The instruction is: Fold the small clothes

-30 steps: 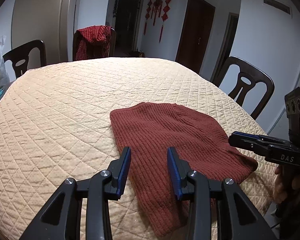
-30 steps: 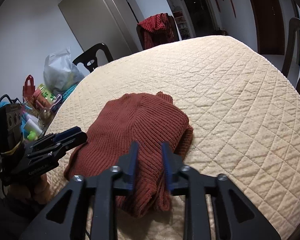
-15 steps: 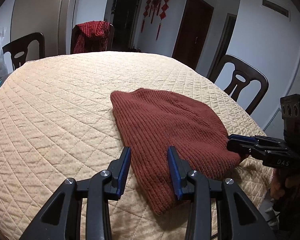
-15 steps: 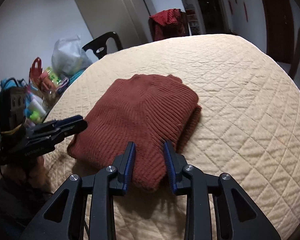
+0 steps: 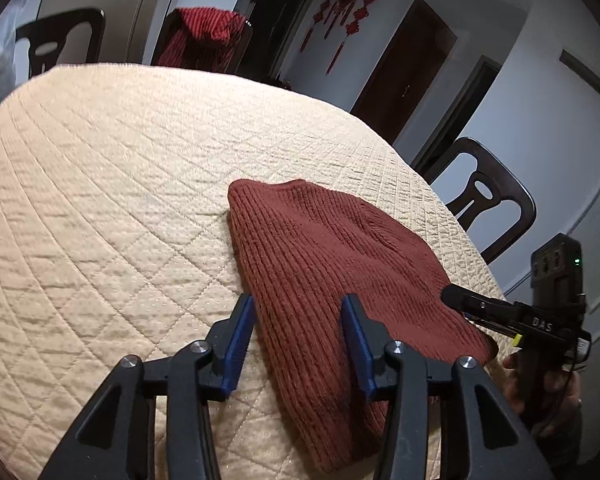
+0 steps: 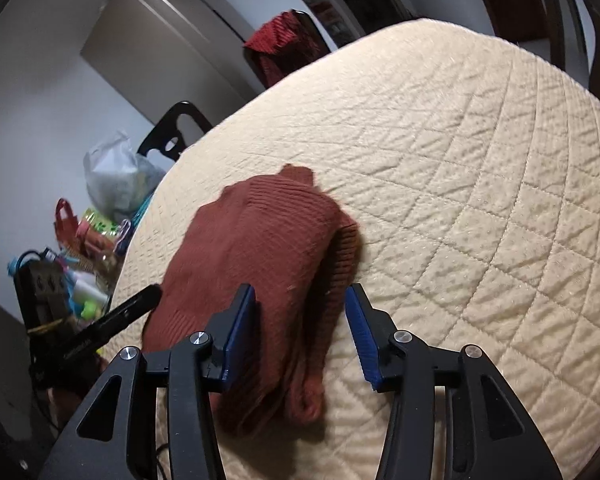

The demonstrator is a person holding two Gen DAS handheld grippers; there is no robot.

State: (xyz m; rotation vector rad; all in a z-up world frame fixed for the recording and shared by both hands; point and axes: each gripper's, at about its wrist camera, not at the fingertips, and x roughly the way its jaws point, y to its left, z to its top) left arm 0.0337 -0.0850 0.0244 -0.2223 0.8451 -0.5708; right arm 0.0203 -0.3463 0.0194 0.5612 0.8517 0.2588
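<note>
The rust-red knitted garment (image 5: 340,272) lies folded into a thick wad on the quilted table (image 5: 100,184), near the edge where the person stands, and everything turns on how its near edge sits against the two sets of fingers. Its long axis runs away from that edge toward the middle of the table. The left gripper (image 5: 298,340) has just been widening its fingers, which now straddle the garment's near left corner without pressing it. The right gripper (image 6: 300,336) has likewise just been opening; its fingers stand wide over the garment's near right side, where the stacked layers show, and grip nothing. Both sit about equally close to the near edge, so I judge the next grasp or press suits both together.
</note>
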